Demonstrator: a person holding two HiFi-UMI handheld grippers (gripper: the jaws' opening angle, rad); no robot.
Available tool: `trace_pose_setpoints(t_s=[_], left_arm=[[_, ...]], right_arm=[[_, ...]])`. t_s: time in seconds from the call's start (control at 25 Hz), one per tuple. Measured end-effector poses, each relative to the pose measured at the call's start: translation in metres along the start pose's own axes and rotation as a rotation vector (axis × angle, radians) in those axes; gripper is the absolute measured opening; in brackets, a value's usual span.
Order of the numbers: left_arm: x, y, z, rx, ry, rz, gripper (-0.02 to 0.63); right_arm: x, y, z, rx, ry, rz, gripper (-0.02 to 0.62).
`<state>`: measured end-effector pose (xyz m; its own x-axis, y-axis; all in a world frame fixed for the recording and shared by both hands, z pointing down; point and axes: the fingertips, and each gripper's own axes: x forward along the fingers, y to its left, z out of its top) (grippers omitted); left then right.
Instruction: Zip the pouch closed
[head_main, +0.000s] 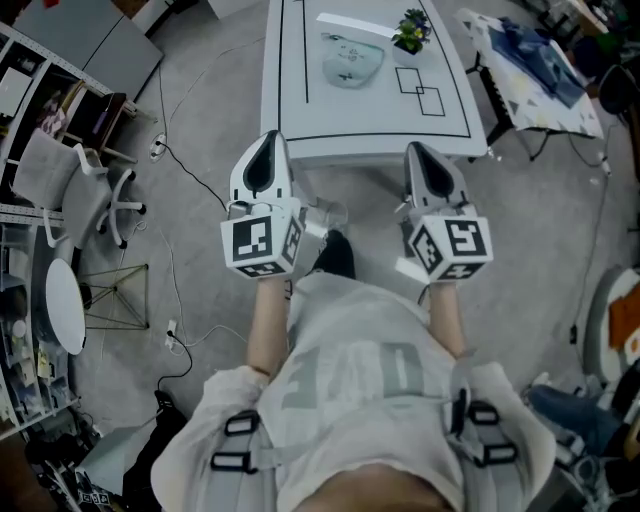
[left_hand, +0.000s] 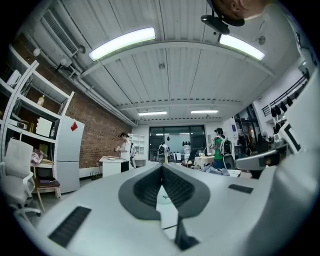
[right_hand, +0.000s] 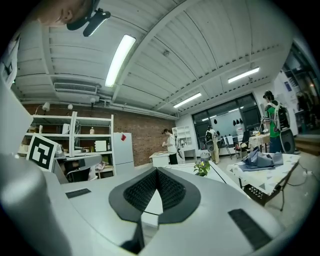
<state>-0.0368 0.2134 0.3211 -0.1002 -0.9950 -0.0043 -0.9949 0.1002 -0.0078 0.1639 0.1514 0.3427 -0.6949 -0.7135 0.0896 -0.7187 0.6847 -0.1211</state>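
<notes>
The pouch (head_main: 352, 58), pale and see-through, lies flat on the white table (head_main: 300, 60) at the top of the head view, near a small potted plant (head_main: 412, 30). My left gripper (head_main: 268, 142) and right gripper (head_main: 419, 152) are held side by side in front of the table's near edge, pointing level at it, well short of the pouch. Both are shut with nothing between the jaws. In the left gripper view the left gripper (left_hand: 161, 168) has its ribbed pads pressed together. The right gripper (right_hand: 156, 171) looks the same in the right gripper view, with the plant (right_hand: 202, 167) beyond it.
A white office chair (head_main: 85, 190) and shelves stand at the left, with a round white stool (head_main: 65, 305) and cables on the floor. A side table with blue cloth (head_main: 530, 60) stands to the right of the white table. People (left_hand: 123, 147) work far off.
</notes>
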Motion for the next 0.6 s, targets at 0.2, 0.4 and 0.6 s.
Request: trace_pose_setpoints(t_s=[0.2, 0.4, 0.6], left_arm=[[0.052, 0.019, -0.003, -0.023, -0.011, 0.001, 0.006], [0.115, 0.040, -0.004, -0.050, 0.000, -0.036, 0.006], [0.186, 0.068, -0.010, -0.075, 0.011, -0.077, 0.006]], right_arm=[[0.052, -0.017, 0.008, -0.017, -0.001, -0.006, 0.007], [0.112, -0.035, 0.020, -0.022, 0.004, -0.011, 0.007], [0.182, -0.048, 0.024, -0.008, 0.021, -0.037, 0.006]])
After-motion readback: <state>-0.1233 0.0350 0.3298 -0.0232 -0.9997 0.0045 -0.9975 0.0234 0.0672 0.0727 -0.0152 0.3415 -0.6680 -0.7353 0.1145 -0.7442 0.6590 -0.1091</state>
